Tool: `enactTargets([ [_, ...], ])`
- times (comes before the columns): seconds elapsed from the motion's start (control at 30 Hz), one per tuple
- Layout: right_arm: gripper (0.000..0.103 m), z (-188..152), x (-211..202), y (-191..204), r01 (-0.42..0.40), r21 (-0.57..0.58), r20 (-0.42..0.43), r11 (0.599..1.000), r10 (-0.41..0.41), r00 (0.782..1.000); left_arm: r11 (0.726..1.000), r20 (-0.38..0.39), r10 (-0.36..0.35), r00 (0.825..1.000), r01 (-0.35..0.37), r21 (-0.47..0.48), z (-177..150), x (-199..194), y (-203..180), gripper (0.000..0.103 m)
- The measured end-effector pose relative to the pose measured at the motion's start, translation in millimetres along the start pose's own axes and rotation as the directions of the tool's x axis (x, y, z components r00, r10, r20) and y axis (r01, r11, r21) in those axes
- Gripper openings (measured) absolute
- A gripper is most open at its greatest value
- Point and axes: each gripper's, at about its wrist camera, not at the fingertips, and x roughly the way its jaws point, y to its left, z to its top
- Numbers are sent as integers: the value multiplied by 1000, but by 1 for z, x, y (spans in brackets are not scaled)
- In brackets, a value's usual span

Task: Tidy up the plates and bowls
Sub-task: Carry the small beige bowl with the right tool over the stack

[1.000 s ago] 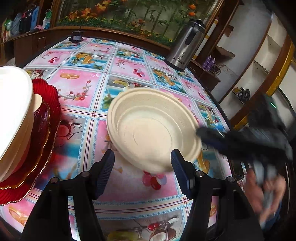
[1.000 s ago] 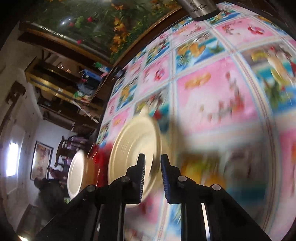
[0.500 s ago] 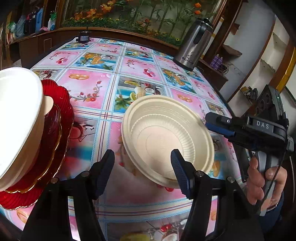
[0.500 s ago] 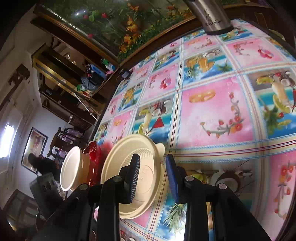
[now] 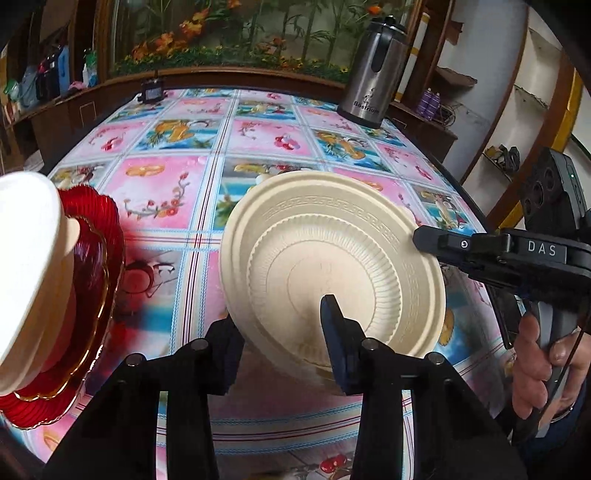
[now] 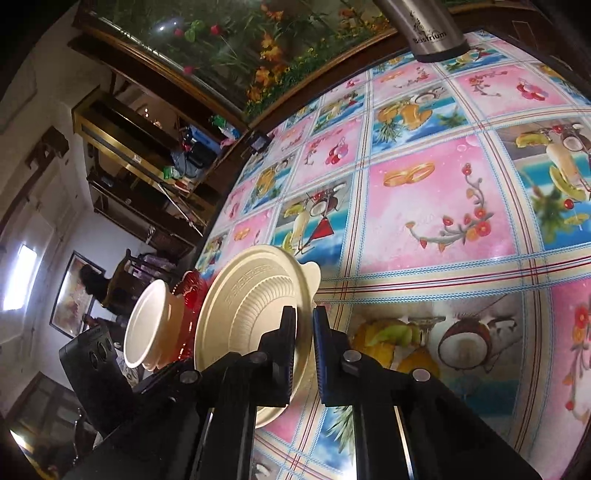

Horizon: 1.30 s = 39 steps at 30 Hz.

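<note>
While the left tool (image 5: 280,325) straddles the near rim of the tilted cream plate (image 5: 332,266) with fingers wide, the right tool (image 5: 436,240) grips its far edge, a hand (image 5: 543,373) on the handle. From the right wrist, the right tool (image 6: 303,332) pinches the plate (image 6: 243,314) rim; beyond stand a white bowl (image 6: 147,325) and red plates (image 6: 192,291). A steel flask (image 6: 428,29) tops the fruit-print tabletop (image 6: 443,206).

Fruit-print table (image 5: 177,184) with red plates (image 5: 107,236), steel flask (image 5: 373,70).
</note>
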Motion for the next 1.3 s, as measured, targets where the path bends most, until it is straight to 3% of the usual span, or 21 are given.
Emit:
enactTargets([
  [0.73, 9, -4, -5, 50, -67, -31, 17, 997, 67, 998, 999, 140, 40, 989, -37, -25, 8, -60, 29, 38],
  [1.3, 9, 7, 42, 146, -182, -113, -29, 977, 180, 983, 977, 253, 170, 952, -130, -167, 9, -116, 101, 38],
])
